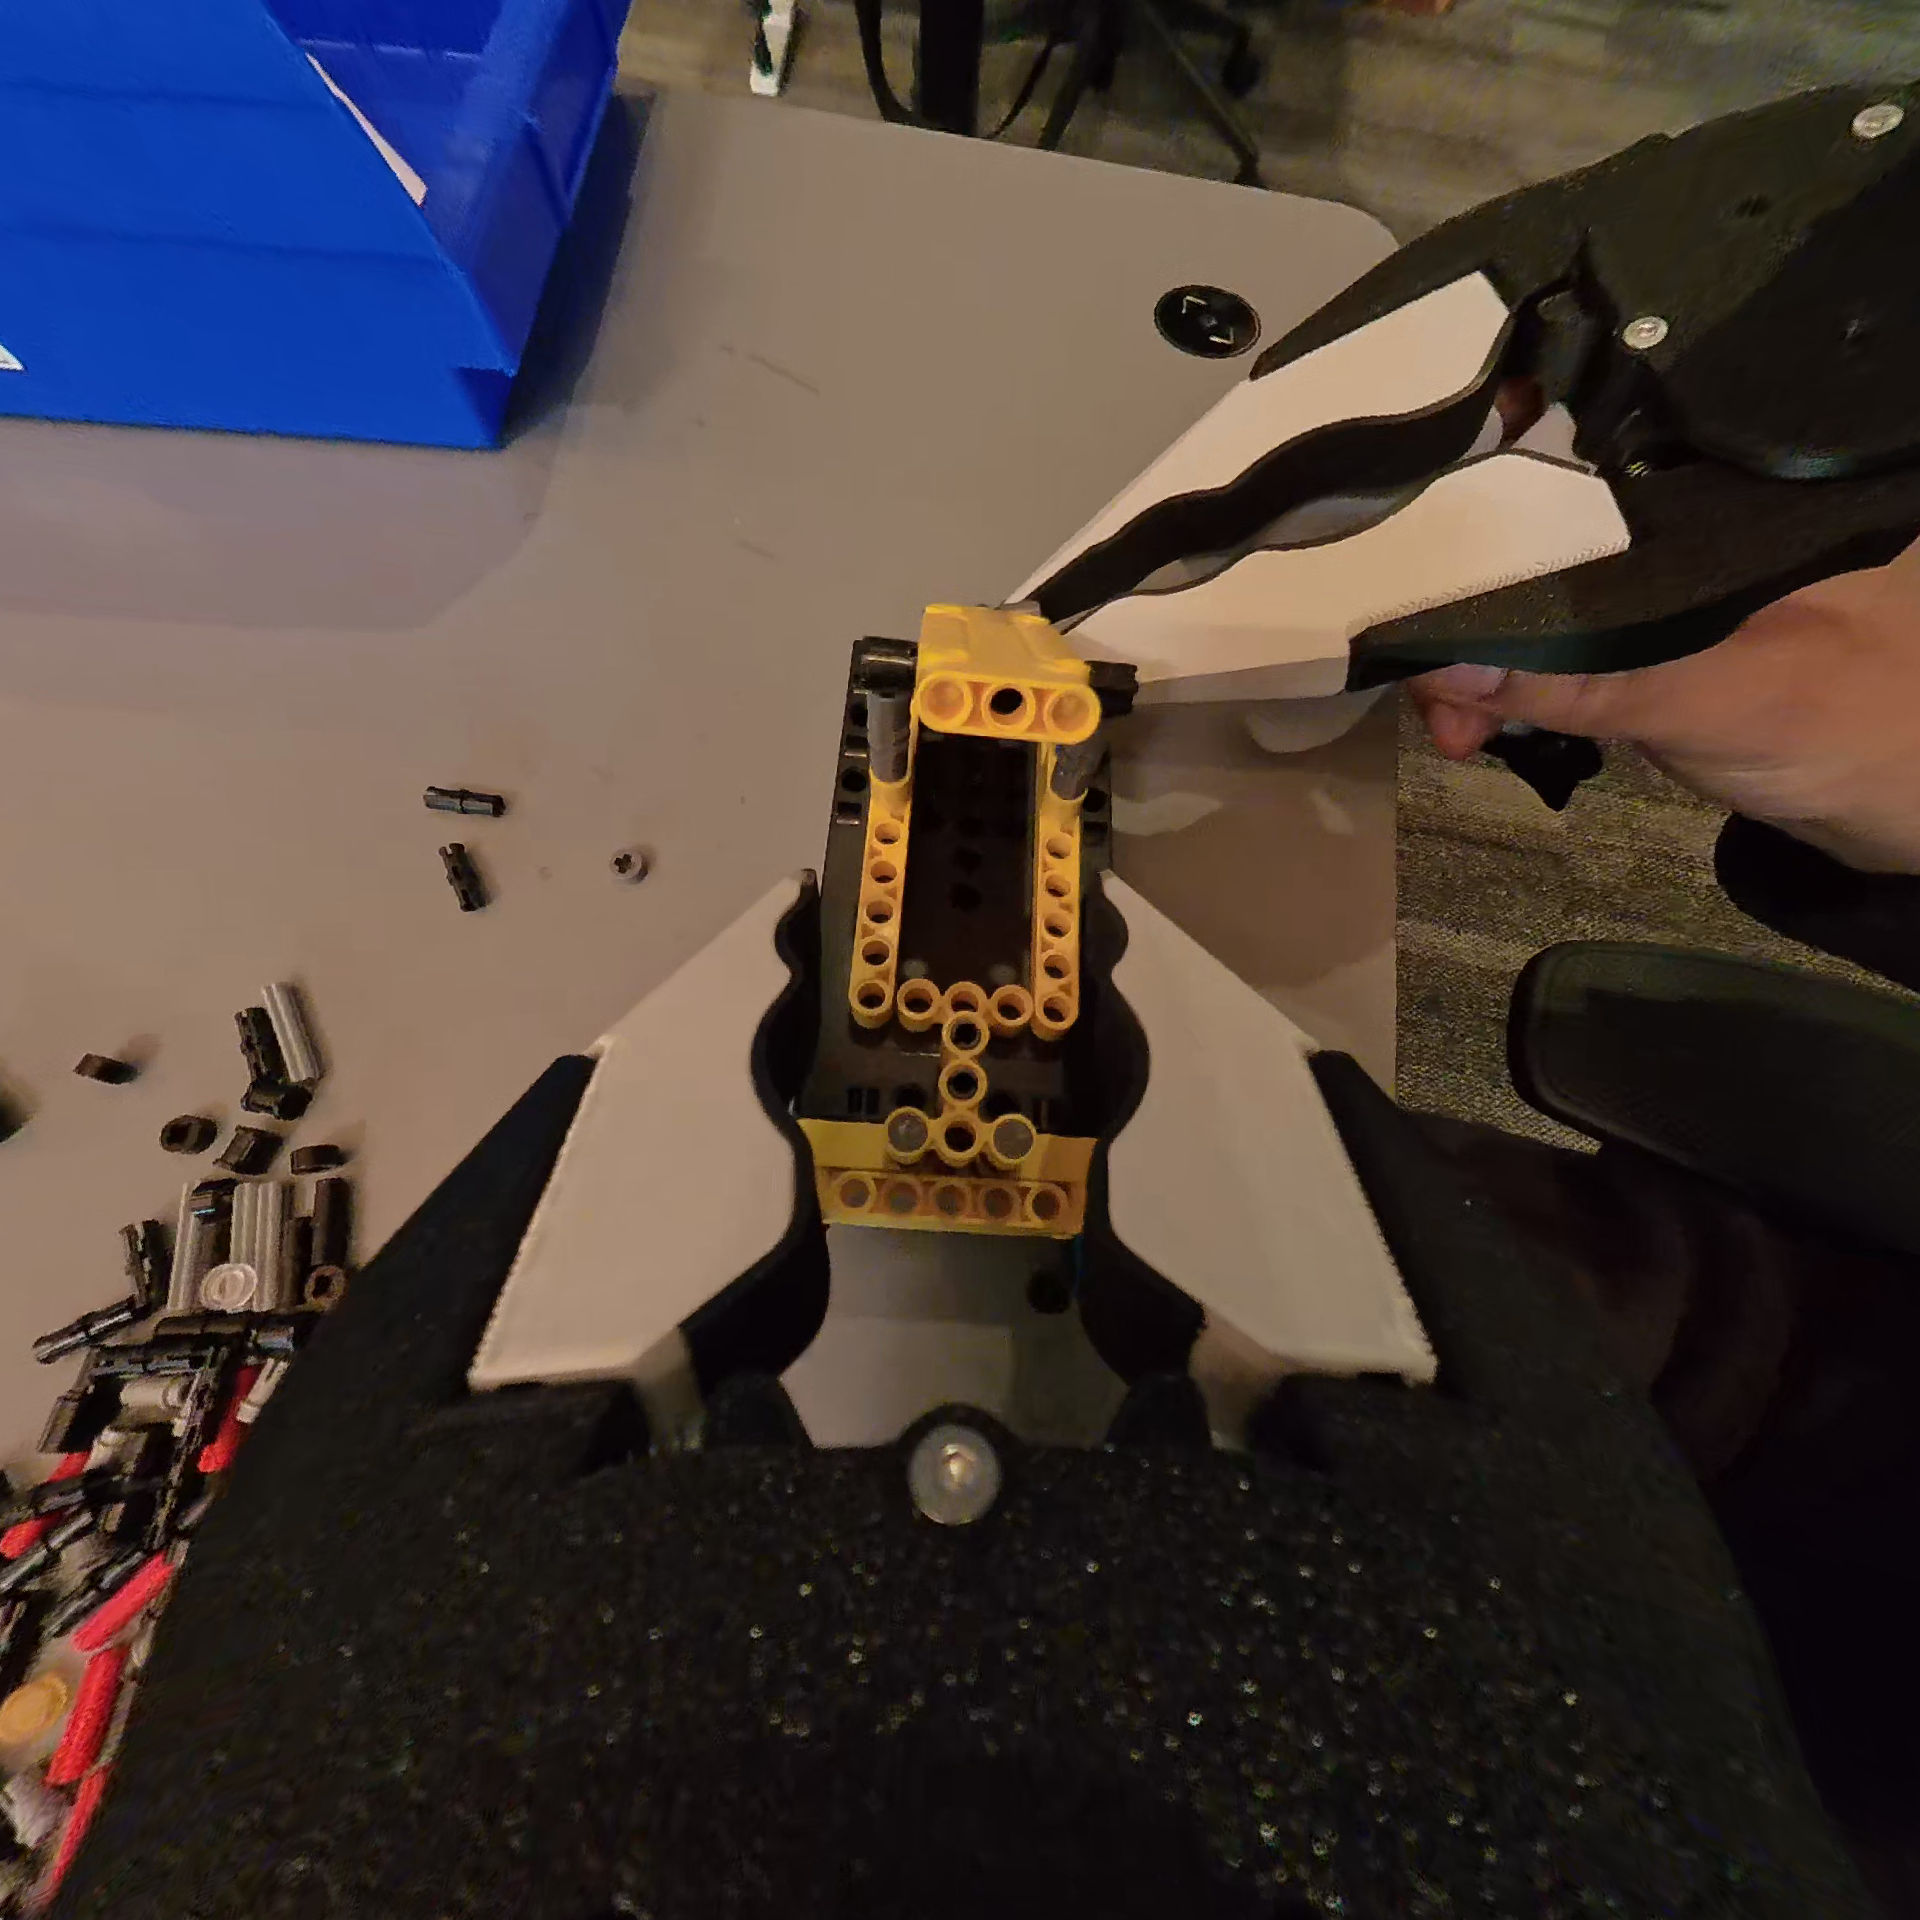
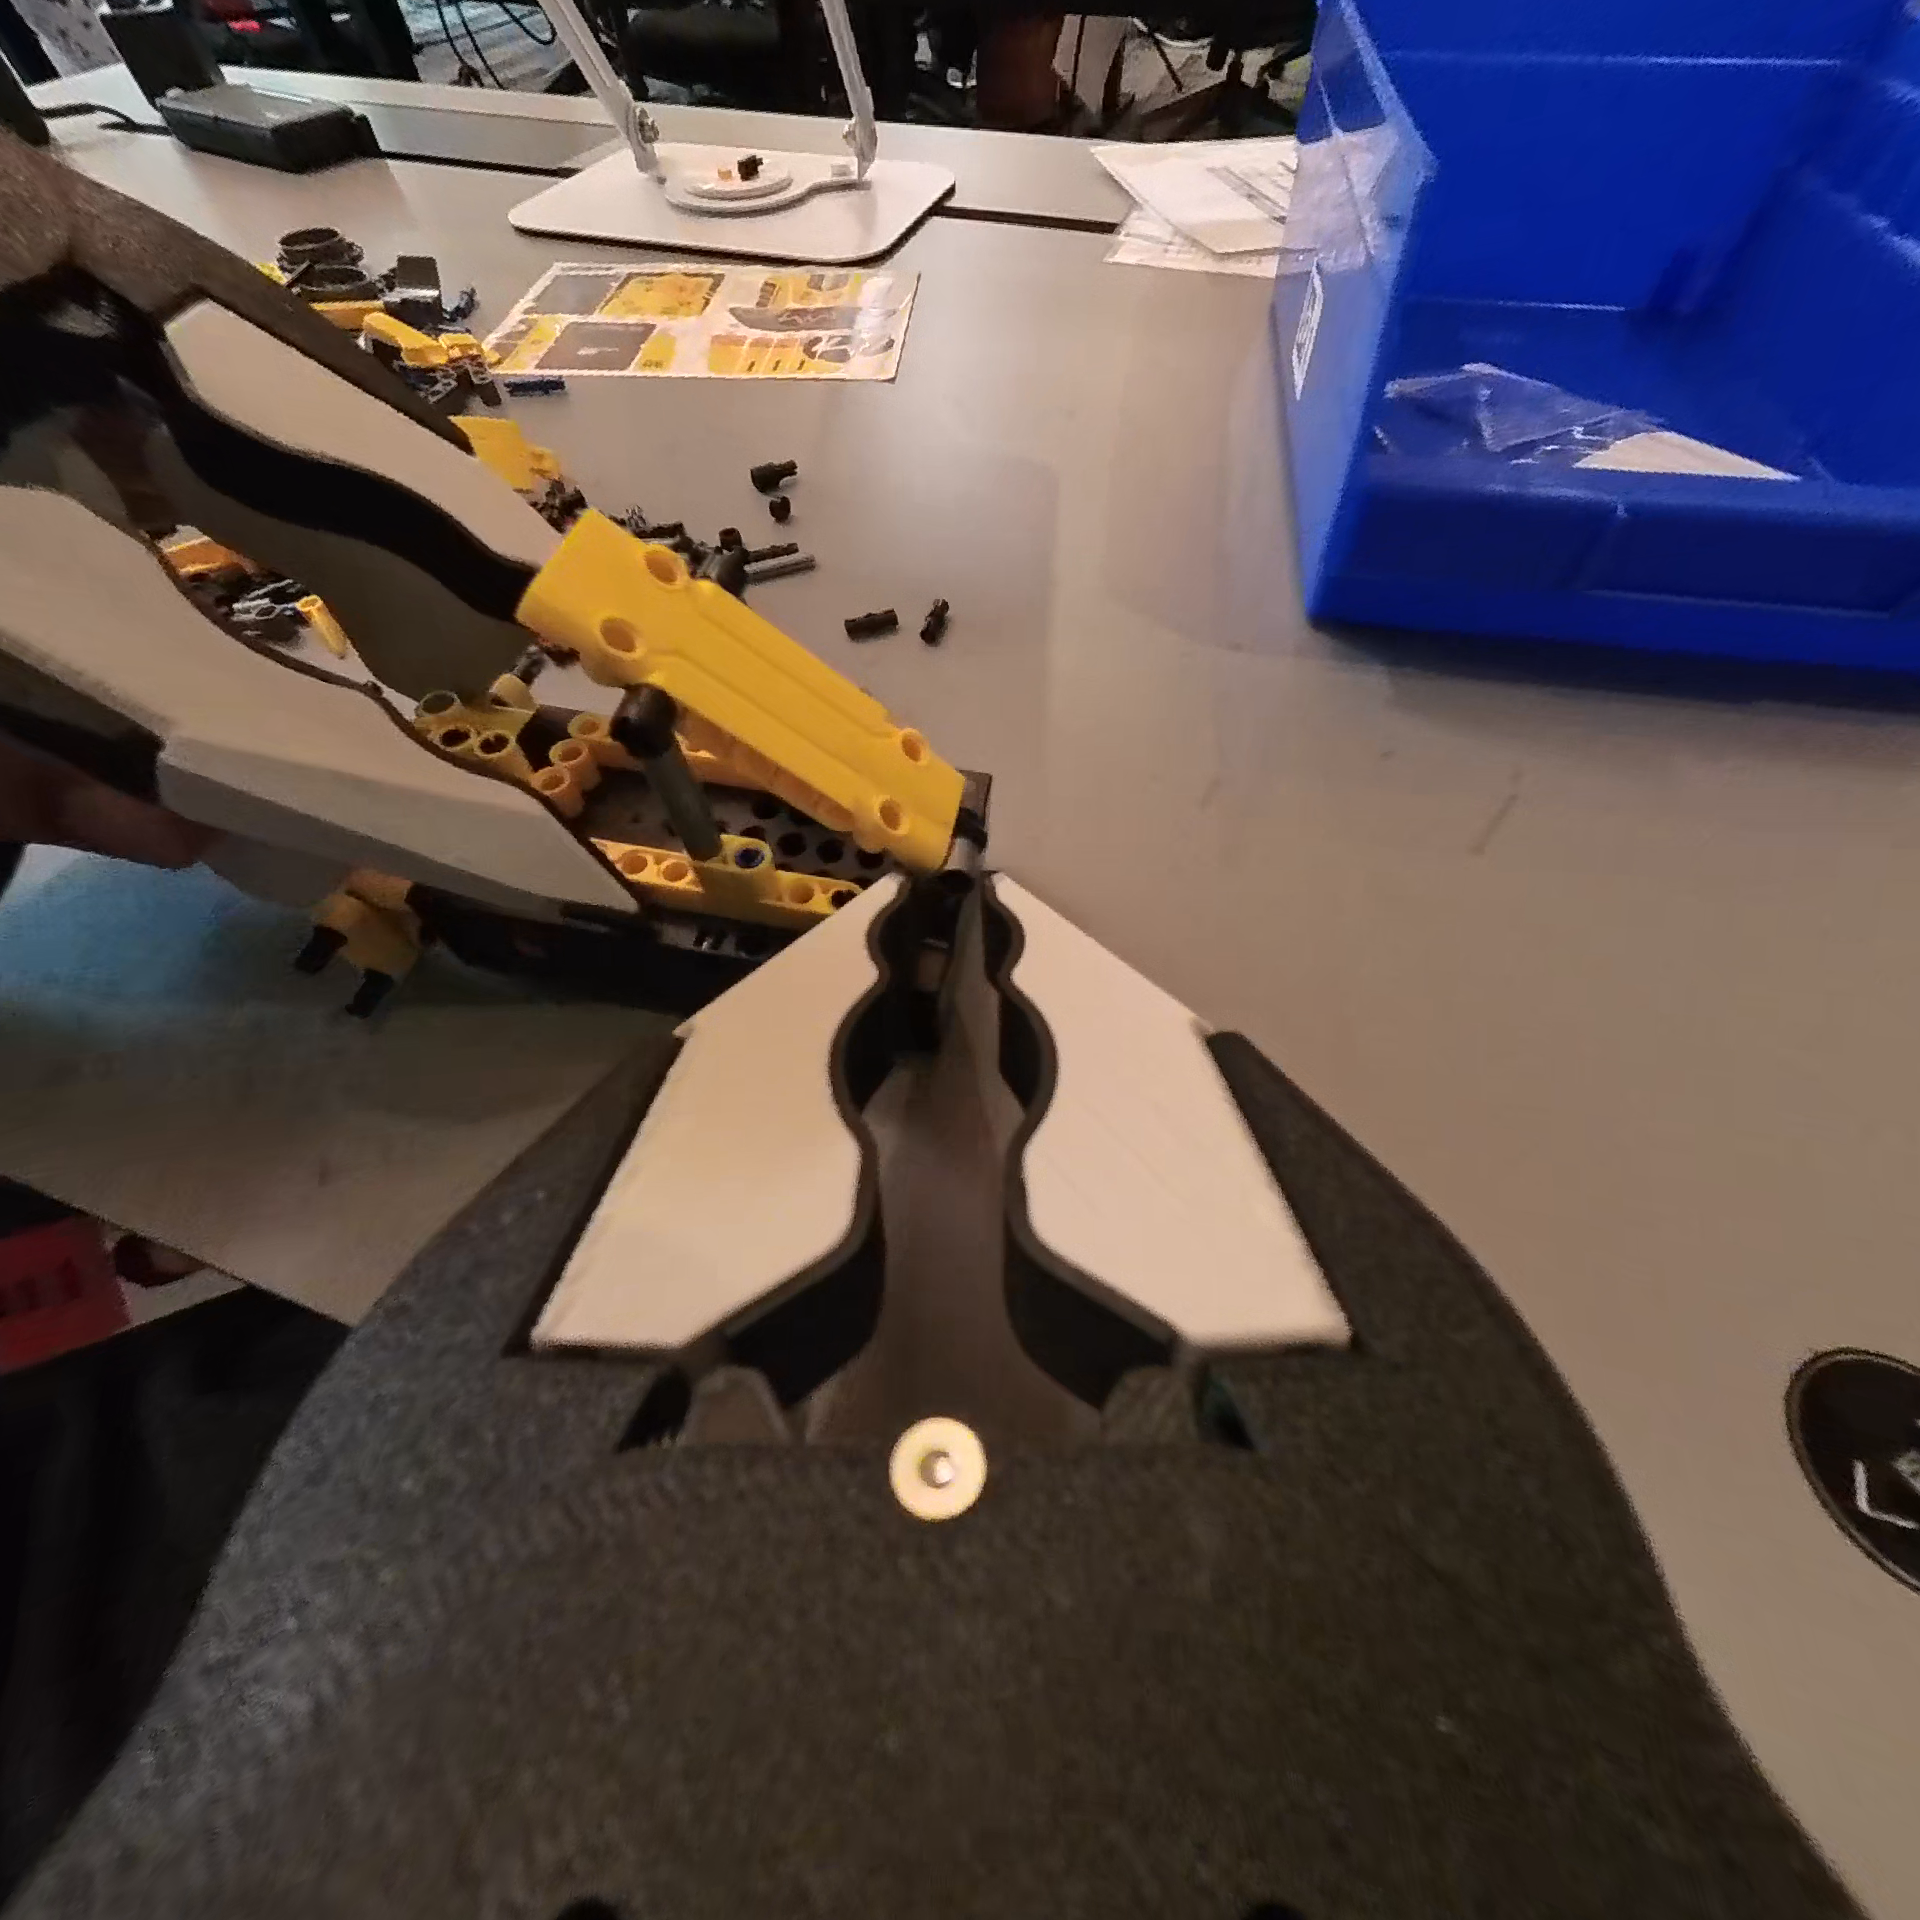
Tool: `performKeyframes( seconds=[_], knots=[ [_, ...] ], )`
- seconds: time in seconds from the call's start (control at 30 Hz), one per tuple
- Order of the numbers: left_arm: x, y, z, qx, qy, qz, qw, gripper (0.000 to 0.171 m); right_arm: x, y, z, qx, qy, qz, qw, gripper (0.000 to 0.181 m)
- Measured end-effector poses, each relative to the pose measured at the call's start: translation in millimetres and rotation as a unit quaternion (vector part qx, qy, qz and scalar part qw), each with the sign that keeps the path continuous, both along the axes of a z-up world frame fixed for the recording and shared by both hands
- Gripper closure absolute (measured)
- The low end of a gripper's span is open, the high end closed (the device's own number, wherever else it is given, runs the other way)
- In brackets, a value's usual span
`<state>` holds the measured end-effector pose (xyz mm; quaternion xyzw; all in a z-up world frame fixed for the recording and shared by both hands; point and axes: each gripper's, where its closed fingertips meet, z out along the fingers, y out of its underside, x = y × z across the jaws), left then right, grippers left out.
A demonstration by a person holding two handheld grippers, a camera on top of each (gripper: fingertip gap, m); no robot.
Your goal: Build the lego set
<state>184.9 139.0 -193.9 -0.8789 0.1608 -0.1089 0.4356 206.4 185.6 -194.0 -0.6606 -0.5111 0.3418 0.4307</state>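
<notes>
A toy model (image 1: 966, 935) of yellow holed beams on a black frame sits between the left gripper (image 1: 961, 914)'s jaws, which are clenched on its sides, above the grey counter (image 1: 727, 468). A yellow panel (image 2: 743, 691) slopes over the model's far end on dark pins. The right gripper (image 2: 940, 883) has its jaws nearly together at the model's corner, just under the panel's lower end; a small dark piece lies between them, but I cannot tell whether they pinch it.

Left of the model lie loose black pins (image 1: 462, 836) and a heap of black, grey and red parts (image 1: 156, 1351). A blue bin (image 1: 260, 208) stands beyond the model to the left. A yellow printed sheet (image 2: 707, 322) lies beyond the model. A hand (image 1: 1662, 717) grips the right gripper's handle.

The left gripper's body hides the model's near end.
</notes>
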Motion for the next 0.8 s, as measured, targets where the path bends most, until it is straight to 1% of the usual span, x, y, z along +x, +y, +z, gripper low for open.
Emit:
performKeyframes(
  seconds=[0.13, 0.57, 0.8],
  knots=[
    [-0.8, 0.4, -0.2, 0.002, -0.010, -0.004, 1.000, 0.121, -0.9, 1.5, 0.4, -0.016, 0.007, 0.001, 1.000, 0.170],
    [-1.5, 0.5, -0.7, 0.009, -0.029, -0.006, 1.000, 0.121, -1.2, 5.3, 0.0, -0.031, 0.012, 0.005, 0.999, 0.172],
    [-3.5, -2.4, -0.4, 0.008, -0.075, -0.001, 0.997, 0.121, 0.6, 4.7, 0.1, -0.040, 0.032, -0.003, 0.999, 0.173]
  ],
)
